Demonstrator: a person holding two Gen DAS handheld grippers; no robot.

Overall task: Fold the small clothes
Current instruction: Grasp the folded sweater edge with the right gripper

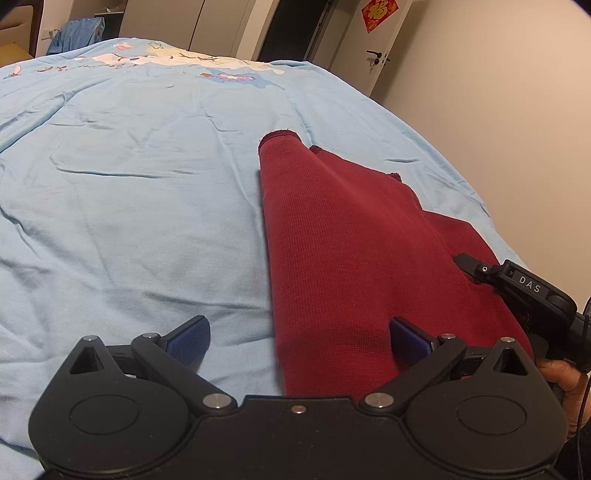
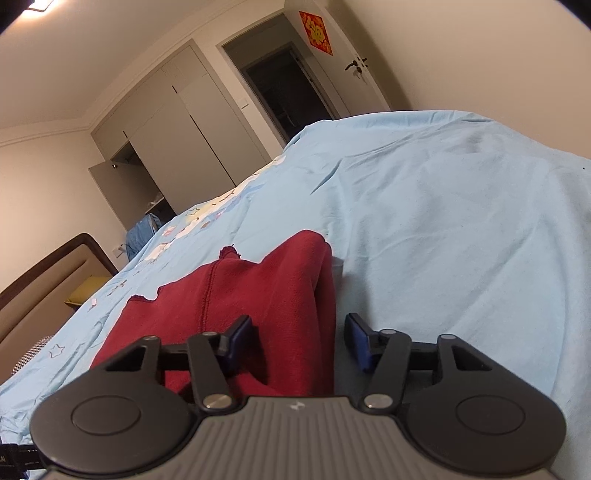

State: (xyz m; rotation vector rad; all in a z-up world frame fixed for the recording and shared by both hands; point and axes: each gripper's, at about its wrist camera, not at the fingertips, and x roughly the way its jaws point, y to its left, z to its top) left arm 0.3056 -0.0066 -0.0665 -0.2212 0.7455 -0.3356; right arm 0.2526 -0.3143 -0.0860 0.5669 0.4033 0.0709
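Observation:
A dark red knit garment point(image 1: 332, 251) lies on the light blue bedspread point(image 1: 129, 206), one part folded over the rest toward its far end. My left gripper point(image 1: 298, 338) is open, its blue pads point(image 1: 190, 339) straddling the garment's near left edge. The right gripper point(image 1: 517, 284) shows at the right of the left wrist view, resting at the garment's right side. In the right wrist view the right gripper point(image 2: 299, 341) is open around a raised fold of the red garment point(image 2: 258, 295), one blue pad point(image 2: 240, 332) over the cloth and the other beside it.
The bedspread point(image 2: 443, 240) has a cartoon print near the far side. A blue cloth heap point(image 1: 75, 33) sits beyond the bed. A wardrobe point(image 2: 177, 129), a dark doorway point(image 2: 288, 92) and a door with a red ornament point(image 1: 378, 14) stand behind. A headboard point(image 2: 44, 280) is left.

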